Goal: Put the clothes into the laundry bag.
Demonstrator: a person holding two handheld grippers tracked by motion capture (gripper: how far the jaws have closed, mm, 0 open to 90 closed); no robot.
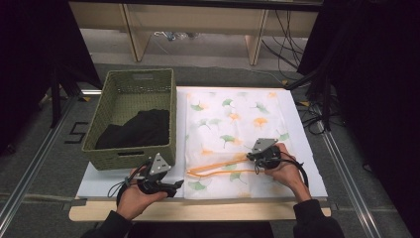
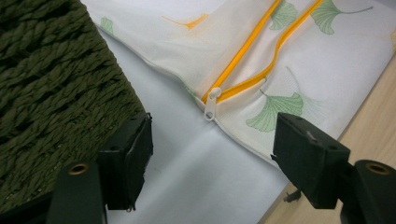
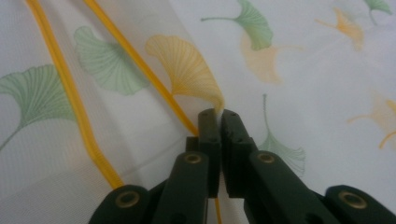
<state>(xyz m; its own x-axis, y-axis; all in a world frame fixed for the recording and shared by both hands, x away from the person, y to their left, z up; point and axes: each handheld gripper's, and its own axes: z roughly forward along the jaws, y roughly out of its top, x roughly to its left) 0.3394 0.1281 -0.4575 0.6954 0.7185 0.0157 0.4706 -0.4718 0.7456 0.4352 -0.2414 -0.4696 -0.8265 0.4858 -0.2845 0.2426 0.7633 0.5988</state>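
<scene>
A white mesh bag (image 1: 233, 124) printed with green and orange leaves lies flat on the table. Its orange zipper (image 1: 218, 167) is open along the near edge. My right gripper (image 1: 249, 156) is at the zipper's right end. In the right gripper view its jaws (image 3: 218, 114) are shut on a pinch of the bag's fabric (image 3: 303, 70), beside one orange zipper band (image 3: 154, 79). My left gripper (image 1: 177, 185) rests at the bag's near left corner. It is open, and the white zipper pull (image 2: 211, 102) lies just beyond and between its pads (image 2: 135, 154).
A green woven basket (image 1: 138, 79) stands left of the bag with a black cloth (image 1: 136, 130) in it. Its wall (image 2: 56, 84) is close against my left gripper's left jaw. A wooden table edge (image 1: 198, 210) runs along the front.
</scene>
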